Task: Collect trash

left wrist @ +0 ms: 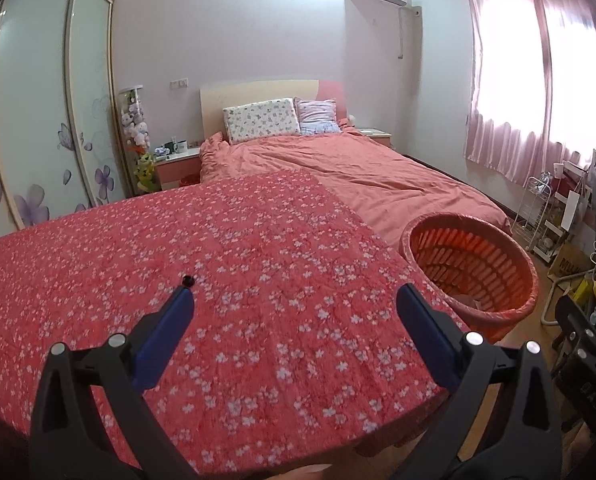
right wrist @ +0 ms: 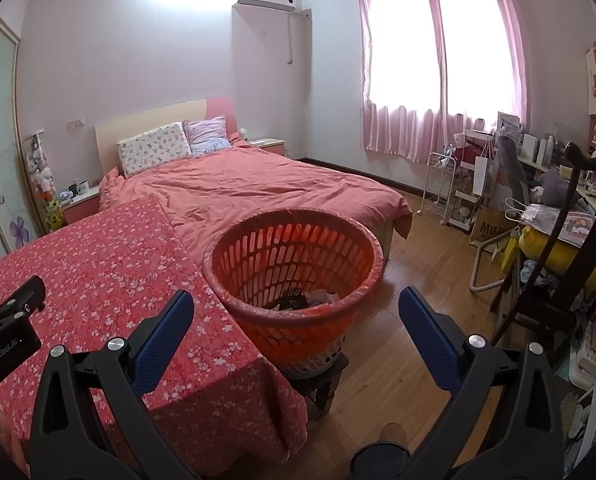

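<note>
An orange slotted basket lined with a thin bag stands on a small dark stool beside the table. Dark and pale pieces of trash lie at its bottom. My right gripper is open in front of the basket's near rim, holding nothing. My left gripper is open above the table's red floral cloth, also with nothing in it. A tiny black object lies on the cloth just beyond the left fingertip. The basket shows at the right in the left wrist view.
A bed with a pink quilt stands behind the table and basket. A dark chair and cluttered shelves crowd the right side. Bare wooden floor lies between the bed and the chair. A person's knee shows at the bottom.
</note>
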### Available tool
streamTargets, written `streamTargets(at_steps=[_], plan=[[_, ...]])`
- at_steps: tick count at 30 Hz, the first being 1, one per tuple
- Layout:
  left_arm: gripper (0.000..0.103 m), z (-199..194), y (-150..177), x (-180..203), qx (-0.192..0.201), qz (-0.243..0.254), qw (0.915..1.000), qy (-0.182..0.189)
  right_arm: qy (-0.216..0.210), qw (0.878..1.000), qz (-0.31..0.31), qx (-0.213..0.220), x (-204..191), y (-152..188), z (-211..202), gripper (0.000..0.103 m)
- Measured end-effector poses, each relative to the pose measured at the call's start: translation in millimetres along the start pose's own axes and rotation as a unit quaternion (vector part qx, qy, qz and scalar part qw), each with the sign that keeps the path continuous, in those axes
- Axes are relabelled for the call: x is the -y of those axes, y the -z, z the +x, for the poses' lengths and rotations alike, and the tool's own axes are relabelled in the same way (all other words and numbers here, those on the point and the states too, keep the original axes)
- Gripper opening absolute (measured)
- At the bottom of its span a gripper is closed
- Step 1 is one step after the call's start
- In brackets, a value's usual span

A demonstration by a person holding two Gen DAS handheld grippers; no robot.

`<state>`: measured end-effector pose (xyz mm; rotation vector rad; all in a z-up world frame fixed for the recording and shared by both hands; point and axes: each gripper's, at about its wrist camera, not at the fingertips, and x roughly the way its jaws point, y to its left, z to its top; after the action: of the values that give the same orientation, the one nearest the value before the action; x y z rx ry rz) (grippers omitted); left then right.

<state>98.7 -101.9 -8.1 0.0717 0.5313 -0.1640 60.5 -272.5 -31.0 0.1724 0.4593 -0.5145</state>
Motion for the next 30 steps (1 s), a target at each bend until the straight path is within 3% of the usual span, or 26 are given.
streamTargets(at_steps=[16,30], plan=[[0.099,-23,22,-12,-0.004,-0.014,0.9990,-0.043,0.002,1.000,-0.014,-0.002,-8,11,-13,0.101],[0.099,-27,24,-11,-0.011,-0.012,0.9992,-0.036,-0.001,1.000,-0.011,-0.005,-7,14,-14,0.101]])
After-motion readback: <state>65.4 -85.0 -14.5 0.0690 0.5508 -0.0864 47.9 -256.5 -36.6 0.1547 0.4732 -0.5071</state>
